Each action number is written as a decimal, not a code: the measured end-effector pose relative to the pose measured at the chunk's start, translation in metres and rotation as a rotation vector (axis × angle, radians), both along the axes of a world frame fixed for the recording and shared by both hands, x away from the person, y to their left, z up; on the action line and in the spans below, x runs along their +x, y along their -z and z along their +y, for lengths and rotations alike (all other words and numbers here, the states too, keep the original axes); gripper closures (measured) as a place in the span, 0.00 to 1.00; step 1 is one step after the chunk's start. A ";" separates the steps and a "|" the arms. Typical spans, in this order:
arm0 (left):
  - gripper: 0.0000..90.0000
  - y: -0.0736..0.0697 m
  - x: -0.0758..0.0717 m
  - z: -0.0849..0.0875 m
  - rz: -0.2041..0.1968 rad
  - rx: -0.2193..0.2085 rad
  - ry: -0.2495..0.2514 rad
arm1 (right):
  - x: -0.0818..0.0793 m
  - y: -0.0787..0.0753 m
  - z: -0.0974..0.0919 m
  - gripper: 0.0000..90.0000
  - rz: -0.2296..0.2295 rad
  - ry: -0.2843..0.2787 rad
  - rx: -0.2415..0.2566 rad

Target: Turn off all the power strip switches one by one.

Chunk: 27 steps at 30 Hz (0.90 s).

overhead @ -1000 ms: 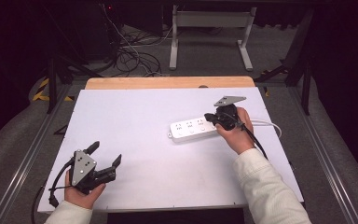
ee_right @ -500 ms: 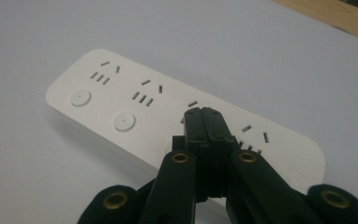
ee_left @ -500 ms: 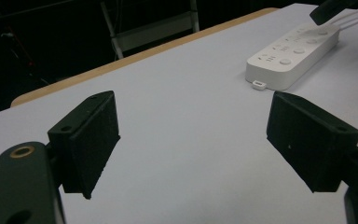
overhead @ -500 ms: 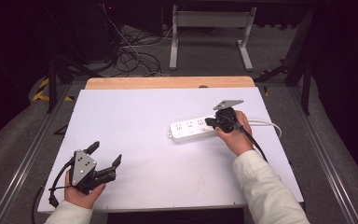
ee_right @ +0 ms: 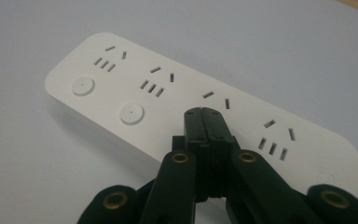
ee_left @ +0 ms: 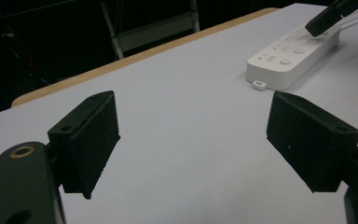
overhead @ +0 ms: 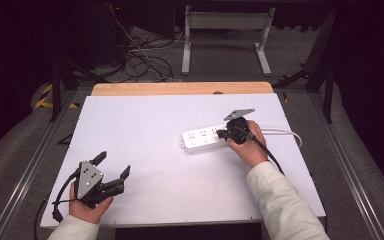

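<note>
Right tongs [ee_right: 205, 114] are pressed together with nothing between them, tips hovering right over the strip [overhead: 206, 139], about at the third socket group and looks like they're going for a button. Can't tell if they're actually touching the plastic yet. Left tongs [overhead: 114, 171] are spread wide, gripping nothing, parked near the desk's [overhead: 145, 115] front left corner, well apart from the action. The strip lies flat toward the right side of the desk, mid-depth, its cord [overhead: 285, 133] running off toward the right edge. What could go wrong, as I see it: the closed tips are narrow and the strip isn't held down by anything, so a push that comes in at an angle could just skid the whole thing along the desk instead of clicking the switch. Also the tips sit closer to the socket slots than to a button, so they could easily land off target. Count: one strip, four socket groups, two round buttons [ee_right: 83, 86] in plain sight, and two tongs.
</note>
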<state>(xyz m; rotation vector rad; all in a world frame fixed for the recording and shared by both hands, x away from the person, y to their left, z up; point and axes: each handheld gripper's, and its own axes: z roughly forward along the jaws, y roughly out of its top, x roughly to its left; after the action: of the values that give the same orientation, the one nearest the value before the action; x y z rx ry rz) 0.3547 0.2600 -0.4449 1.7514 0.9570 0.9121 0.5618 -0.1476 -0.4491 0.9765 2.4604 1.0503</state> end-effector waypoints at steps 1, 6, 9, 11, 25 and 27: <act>0.19 0.000 0.000 0.000 0.000 0.000 0.000 | 0.000 0.000 0.000 1.00 0.001 -0.002 0.000; 0.19 0.000 0.000 0.000 0.001 0.000 0.001 | 0.000 0.002 0.002 1.00 0.005 -0.009 -0.008; 0.19 0.000 0.000 0.000 0.000 0.001 0.000 | 0.000 0.002 0.003 1.00 0.007 -0.008 -0.008; 0.19 0.000 0.000 0.000 0.000 0.000 0.000 | 0.000 0.003 0.004 1.00 0.007 -0.012 -0.011; 0.19 0.000 0.000 0.000 0.001 -0.001 0.000 | -0.001 0.007 0.006 1.00 -0.005 -0.013 -0.017; 0.19 0.000 0.000 0.000 0.001 -0.002 0.001 | -0.001 0.007 0.006 1.00 -0.003 -0.010 -0.012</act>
<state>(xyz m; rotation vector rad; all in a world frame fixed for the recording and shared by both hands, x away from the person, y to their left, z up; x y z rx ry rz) 0.3546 0.2595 -0.4449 1.7502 0.9571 0.9097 0.5604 -0.1413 -0.4560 0.9599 2.4689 1.0378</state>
